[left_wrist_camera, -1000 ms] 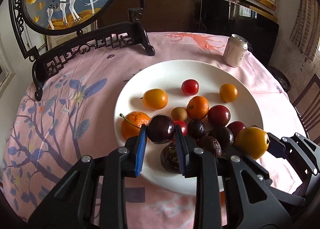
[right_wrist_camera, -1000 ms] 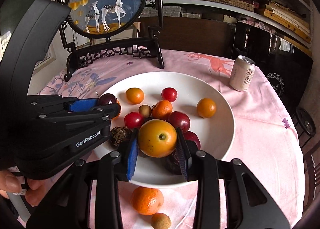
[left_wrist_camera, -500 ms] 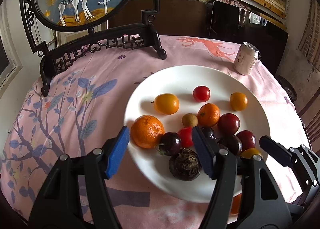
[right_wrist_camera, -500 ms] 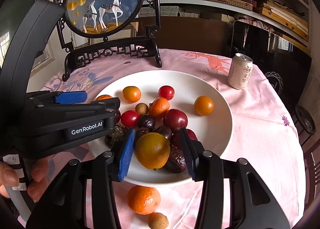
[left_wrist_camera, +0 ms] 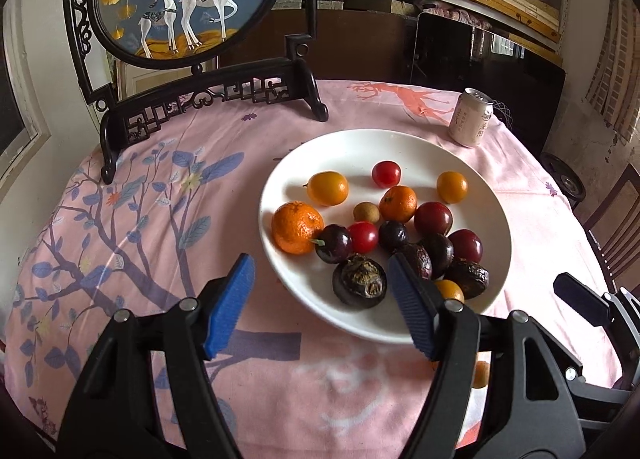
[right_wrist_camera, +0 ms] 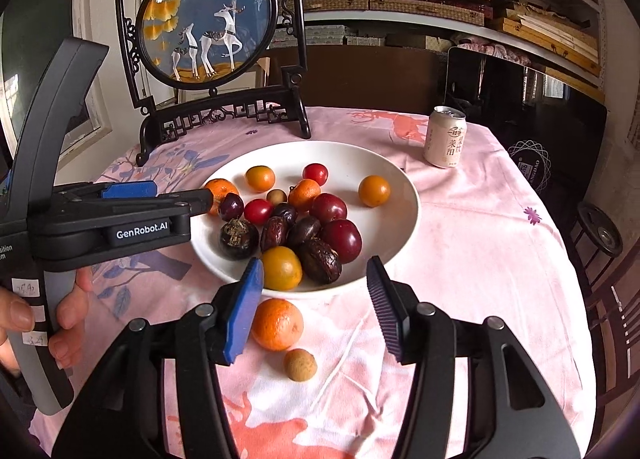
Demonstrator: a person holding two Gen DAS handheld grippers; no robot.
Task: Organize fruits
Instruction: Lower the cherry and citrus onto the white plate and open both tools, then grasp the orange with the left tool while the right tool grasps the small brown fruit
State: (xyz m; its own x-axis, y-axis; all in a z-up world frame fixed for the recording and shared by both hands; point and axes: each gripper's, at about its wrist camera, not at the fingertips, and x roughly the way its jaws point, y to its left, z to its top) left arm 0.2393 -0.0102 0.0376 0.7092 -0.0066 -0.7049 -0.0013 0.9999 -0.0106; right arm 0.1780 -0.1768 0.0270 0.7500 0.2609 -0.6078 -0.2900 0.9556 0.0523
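A white plate (left_wrist_camera: 332, 151) (right_wrist_camera: 396, 219) holds several fruits: oranges, red tomatoes, dark plums and wrinkled passion fruits. My left gripper (left_wrist_camera: 320, 307) is open and empty, just short of the plate's near rim, by a dark passion fruit (left_wrist_camera: 359, 279). My right gripper (right_wrist_camera: 316, 307) is open and empty, in front of the plate. A yellow-orange fruit (right_wrist_camera: 281, 267) lies at the plate's near edge. A tangerine (right_wrist_camera: 277, 323) and a small brown longan (right_wrist_camera: 300, 364) lie on the cloth between the right gripper's fingers.
A framed deer picture on a black stand (left_wrist_camera: 188, 3) (right_wrist_camera: 208, 27) stands at the back of the pink-clothed table (left_wrist_camera: 120, 219). A drink can (left_wrist_camera: 471, 117) (right_wrist_camera: 445, 136) stands at the back right. Chairs stand to the right.
Both grippers opened and drew back. The left let go of a dark plum and the right let go of the yellow-orange fruit; both now lie on the plate.
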